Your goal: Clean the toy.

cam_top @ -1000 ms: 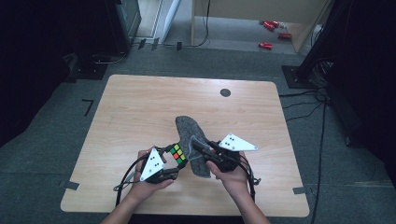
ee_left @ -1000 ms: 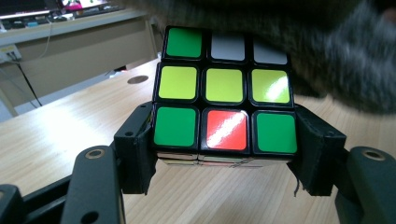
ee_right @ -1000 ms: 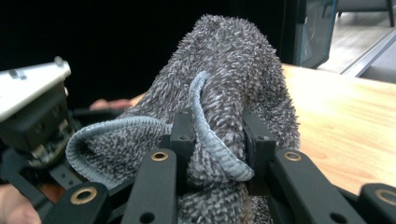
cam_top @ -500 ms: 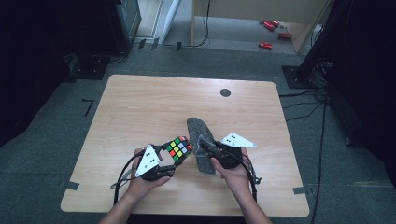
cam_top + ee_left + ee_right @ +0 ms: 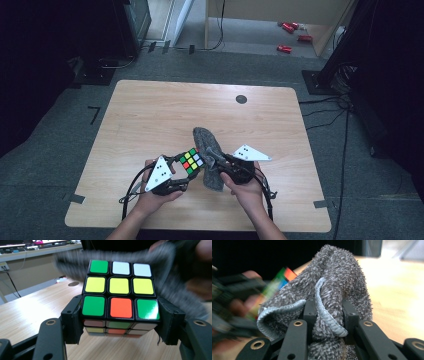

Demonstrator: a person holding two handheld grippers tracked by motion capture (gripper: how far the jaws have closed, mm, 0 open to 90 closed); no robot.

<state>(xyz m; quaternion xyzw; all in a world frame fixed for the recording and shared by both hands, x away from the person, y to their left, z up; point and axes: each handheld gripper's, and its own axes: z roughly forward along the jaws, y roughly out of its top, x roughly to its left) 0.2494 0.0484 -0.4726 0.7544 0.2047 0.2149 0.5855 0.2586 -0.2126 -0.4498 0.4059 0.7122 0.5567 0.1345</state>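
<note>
A scrambled Rubik's cube [image 5: 191,161] [image 5: 120,298] is clamped between the jaws of my left gripper [image 5: 186,170] [image 5: 121,320], held a little above the wooden table [image 5: 150,115] near its front edge. My right gripper [image 5: 216,161] [image 5: 328,315] is shut on a bunched grey cloth [image 5: 209,155] [image 5: 337,285]. The cloth hangs right beside the cube and touches its right side. In the left gripper view the cloth [image 5: 175,285] is a blur behind and to the right of the cube. In the right gripper view the cube [image 5: 278,283] shows blurred at left, behind the cloth.
A small dark round mark [image 5: 241,99] sits near the table's far edge. Cables [image 5: 132,185] trail from both grippers over the front of the table. Dark stands and red objects [image 5: 285,48] lie on the floor beyond the table.
The cloth has been lifted from lying spread toward the table's middle to hang bunched against the cube. The cube has turned slightly in the left gripper, which stayed in place.
</note>
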